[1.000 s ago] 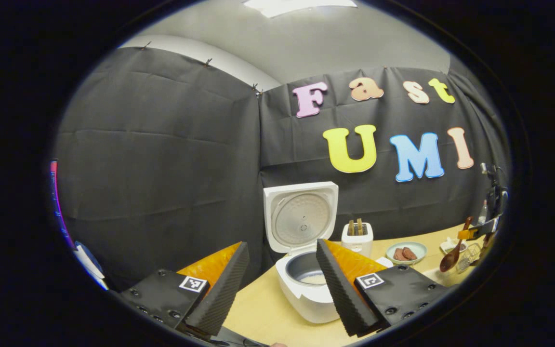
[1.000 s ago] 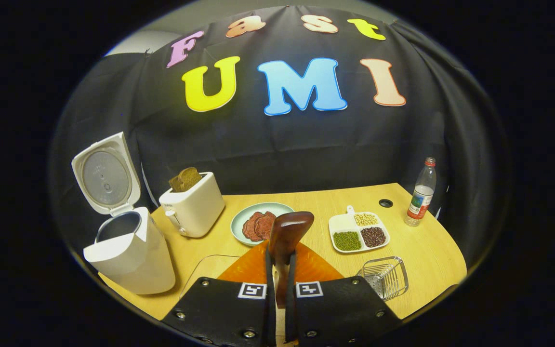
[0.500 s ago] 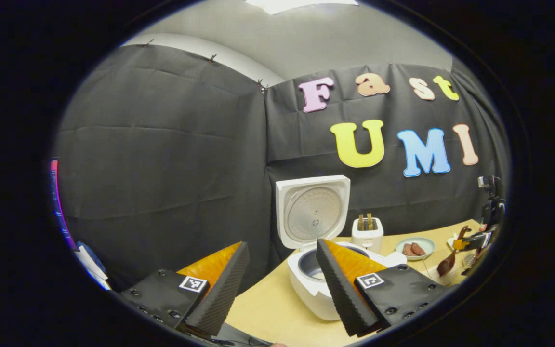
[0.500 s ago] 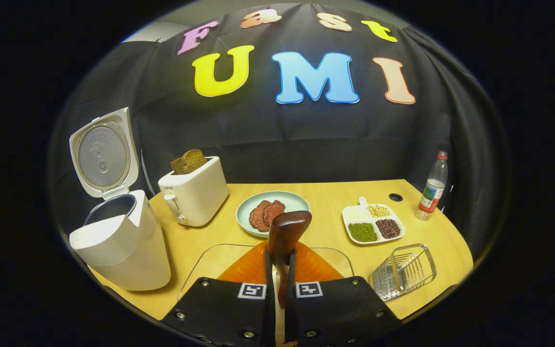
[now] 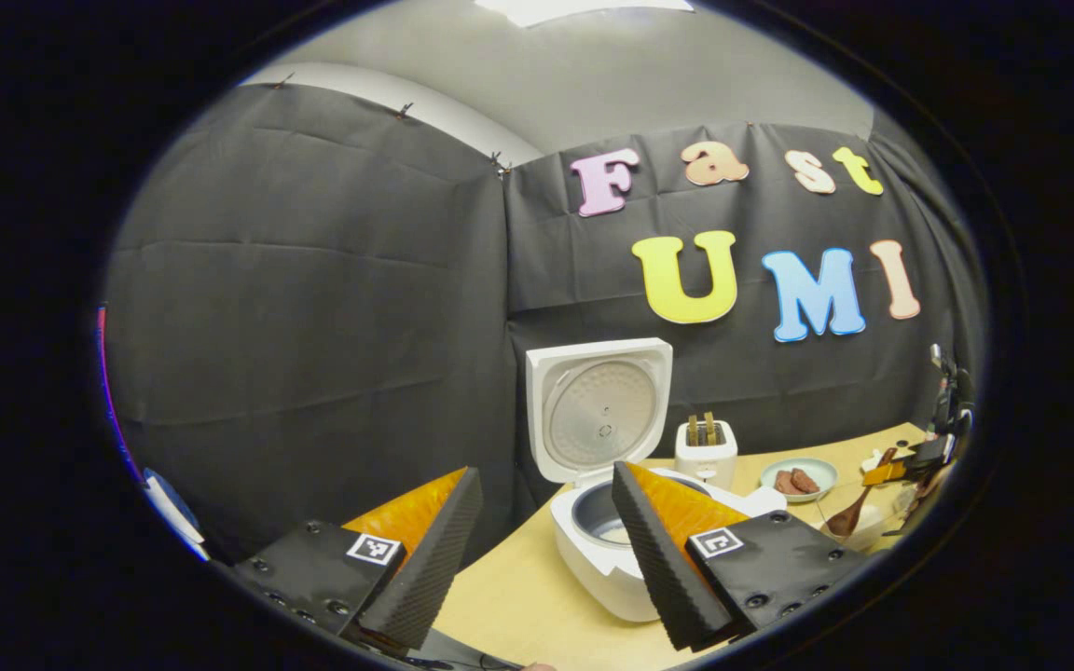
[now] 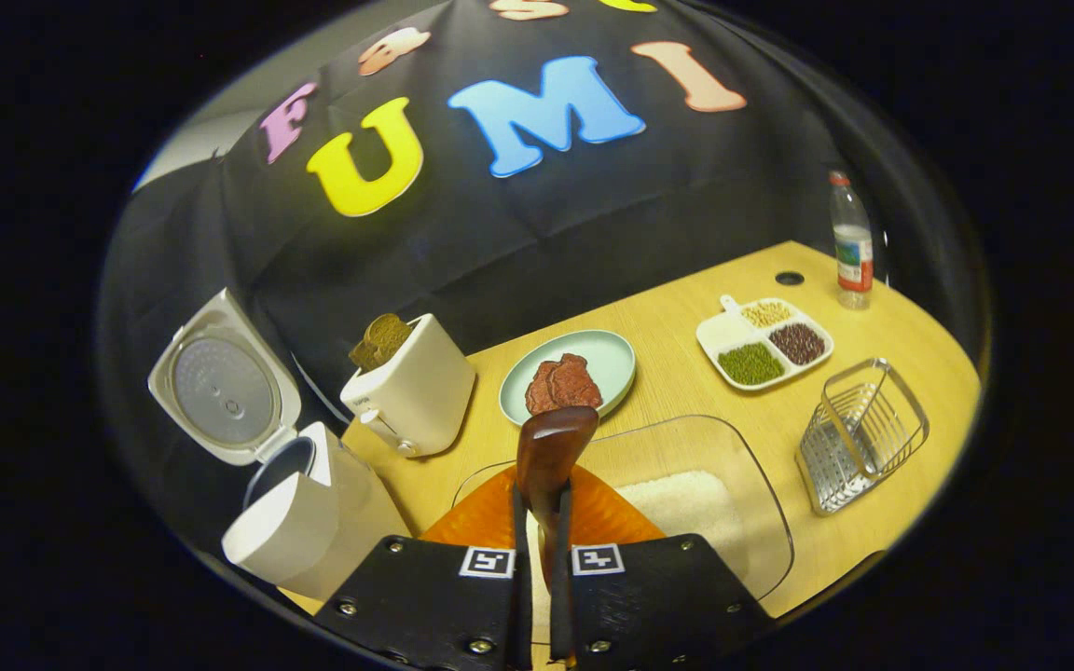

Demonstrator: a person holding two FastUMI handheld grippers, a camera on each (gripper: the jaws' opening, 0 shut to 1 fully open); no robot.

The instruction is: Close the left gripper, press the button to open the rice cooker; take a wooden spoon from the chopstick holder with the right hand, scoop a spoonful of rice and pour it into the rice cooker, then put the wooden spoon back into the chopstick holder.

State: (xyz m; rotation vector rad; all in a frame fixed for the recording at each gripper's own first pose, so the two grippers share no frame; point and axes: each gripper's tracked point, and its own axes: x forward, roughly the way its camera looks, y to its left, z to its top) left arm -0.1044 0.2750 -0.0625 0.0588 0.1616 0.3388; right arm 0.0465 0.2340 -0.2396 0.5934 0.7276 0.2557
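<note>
Left gripper view: left gripper fingers spread, holding nothing; rice cooker, lid up, just beyond at 1 o'clock near table edge.

Right gripper view: right gripper clenched on wooden spoon, bowl at 12 over glass dish of rice; chopstick holder at 2 o'clock, bare tabletop between.

Both views are evenly lit from overhead; a bright ceiling panel glows at twelve o'clock in the left gripper view. Shadows on the table are soft. Fisheye bending grows toward the edges, where detail dims and softens.
</note>
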